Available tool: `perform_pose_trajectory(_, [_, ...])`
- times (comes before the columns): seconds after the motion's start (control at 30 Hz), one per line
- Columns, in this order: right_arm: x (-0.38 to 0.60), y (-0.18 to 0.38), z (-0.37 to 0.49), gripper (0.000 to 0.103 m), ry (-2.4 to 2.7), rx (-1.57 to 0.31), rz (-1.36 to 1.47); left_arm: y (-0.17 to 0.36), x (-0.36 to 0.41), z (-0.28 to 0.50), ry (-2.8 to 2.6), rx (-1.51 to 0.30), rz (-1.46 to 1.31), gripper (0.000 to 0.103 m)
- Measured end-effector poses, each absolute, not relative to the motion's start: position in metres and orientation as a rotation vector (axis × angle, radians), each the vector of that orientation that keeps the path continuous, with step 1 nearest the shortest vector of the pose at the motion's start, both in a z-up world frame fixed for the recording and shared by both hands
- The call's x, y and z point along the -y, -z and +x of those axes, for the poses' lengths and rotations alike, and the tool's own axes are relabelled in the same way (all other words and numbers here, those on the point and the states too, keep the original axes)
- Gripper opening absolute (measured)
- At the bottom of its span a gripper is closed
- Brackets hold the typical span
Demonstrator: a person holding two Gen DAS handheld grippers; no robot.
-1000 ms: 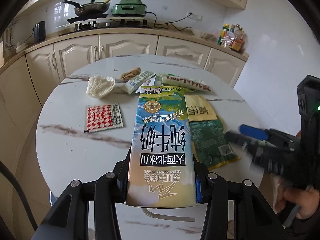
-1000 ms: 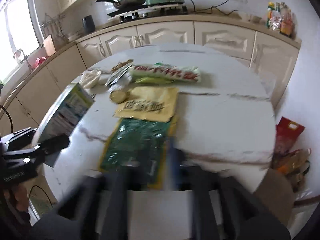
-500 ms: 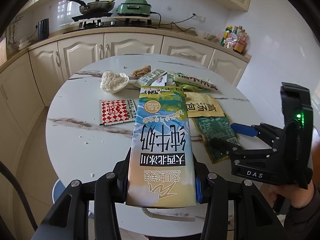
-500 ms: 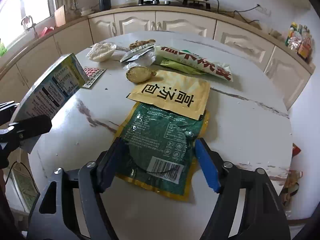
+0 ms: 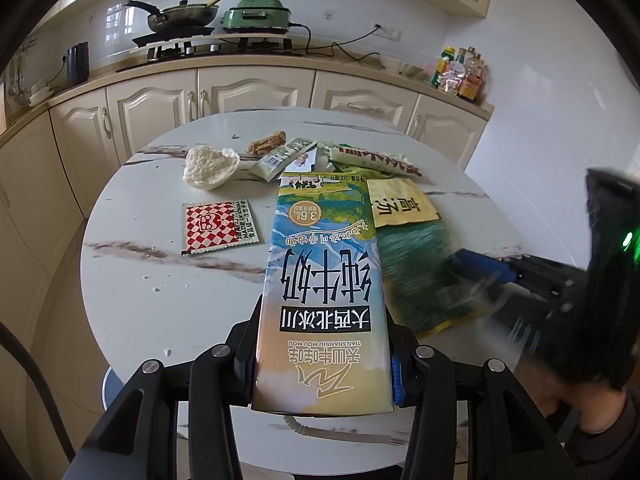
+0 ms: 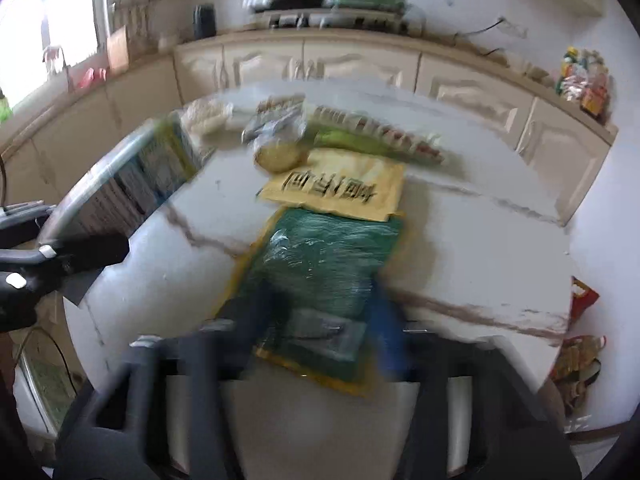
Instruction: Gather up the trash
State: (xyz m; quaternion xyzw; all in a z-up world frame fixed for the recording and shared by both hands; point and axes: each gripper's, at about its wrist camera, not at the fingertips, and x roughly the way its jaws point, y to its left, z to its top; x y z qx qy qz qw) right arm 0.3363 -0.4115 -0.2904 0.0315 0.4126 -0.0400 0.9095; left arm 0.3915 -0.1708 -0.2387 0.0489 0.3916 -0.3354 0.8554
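Here, a round white marble table fills most of both views, with cream kitchen cabinets curving behind it. Nearest the left wrist camera, the left gripper pinches the base of a tall milk carton between its two fingers, holding it above the table's near edge. To the carton's right, a green packet lies flat at the table's near edge; the right gripper straddles its near end with fingers spread apart, one on each side, though motion blur hides whether they touch it. A yellow packet overlaps the green packet's far end. Beyond it lies a long red-and-green wrapper. Left of the carton sits a red checkered sachet, and farther back a crumpled white tissue.
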Motion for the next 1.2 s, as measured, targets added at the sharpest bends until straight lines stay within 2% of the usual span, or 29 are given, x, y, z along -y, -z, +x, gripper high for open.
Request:
perform_pose_trajectory(0.03, [0.416,0.285,0.335,0.001,0.085,-0.849,0.082,0.239,0.171,0.391,0.706,-0.823,0.102,0.044])
perform_pose_trajectory(0.2, [0.424,0.297,0.335,0.003,0.079,-0.921,0.116,0.238,0.17,0.388,0.7,-0.818,0.101,0.044])
perform_pose_trajectory(0.27, [0.42,0.296,0.329,0.017,0.073,-0.89,0.124,0.238,0.166,0.387,0.685,-0.818,0.109,0.044])
perform_pose_trajectory(0.3, [0.416,0.294,0.329,0.037,0.047,-0.884,0.106,0.237,0.164,0.386,0.682,-0.819,0.111,0.044])
perform_pose_trajectory(0.33, [0.411,0.294,0.329,0.062,0.031,-0.887,0.088,0.237,0.16,0.385,0.679,-0.817,0.11,0.044])
perform_pose_trajectory(0.37, [0.405,0.292,0.329,0.069,0.01,-0.881,0.062,0.237,0.157,0.384,0.674,-0.817,0.11,0.044])
perform_pose_trajectory(0.4, [0.401,0.29,0.328,0.072,0.0,-0.863,0.033,0.237,0.154,0.383,0.67,-0.82,0.114,0.044])
perform_pose_trajectory(0.67, [0.412,0.296,0.343,0.07,-0.073,-0.87,0.176,0.245,0.155,0.379,0.675,-0.853,0.131,0.044])
perform_pose_trajectory(0.8, [0.423,0.302,0.355,0.065,-0.082,-0.871,0.282,0.248,0.164,0.379,0.693,-0.862,0.145,0.044])
perform_pose_trajectory(0.87, [0.425,0.303,0.36,0.052,-0.081,-0.87,0.321,0.251,0.168,0.379,0.696,-0.868,0.154,0.044])
perform_pose_trajectory(0.9, [0.425,0.304,0.363,0.039,-0.079,-0.871,0.329,0.253,0.17,0.38,0.7,-0.874,0.156,0.044])
perform_pose_trajectory(0.93, [0.425,0.306,0.366,0.031,-0.078,-0.874,0.338,0.254,0.171,0.38,0.698,-0.878,0.154,0.044])
perform_pose_trajectory(1.03, [0.429,0.31,0.371,0.022,-0.086,-0.873,0.402,0.259,0.174,0.383,0.693,-0.877,0.161,0.044])
perform_pose_trajectory(1.17, [0.439,0.317,0.381,0.022,-0.129,-0.875,0.517,0.262,0.177,0.384,0.699,-0.877,0.167,0.044])
perform_pose_trajectory(1.2, [0.441,0.318,0.384,0.019,-0.113,-0.879,0.534,0.262,0.177,0.384,0.701,-0.876,0.167,0.044])
